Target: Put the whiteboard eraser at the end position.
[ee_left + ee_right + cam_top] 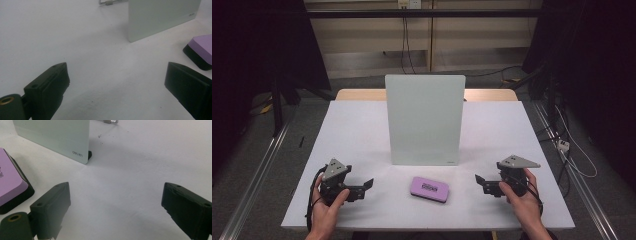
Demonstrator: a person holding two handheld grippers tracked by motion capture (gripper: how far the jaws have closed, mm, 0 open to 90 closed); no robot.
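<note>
Purple-topped, black-based rectangular eraser lay flat on white table, between left gripper and right gripper, before upright pale-green whiteboard. Both jaws wide, empty. Risk: low flat eraser could have slid under off-centre closure; careless reach could have toppled board.

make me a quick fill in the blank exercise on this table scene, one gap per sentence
1. The eraser on the table has a top coloured ____.
2. The whiteboard stands ____ on its stand, behind the eraser.
3. The jaws of the left gripper and the right gripper are both ____.
4. The eraser lies ____ the two grippers, touching neither.

Missing words: purple; upright; open; between
</note>
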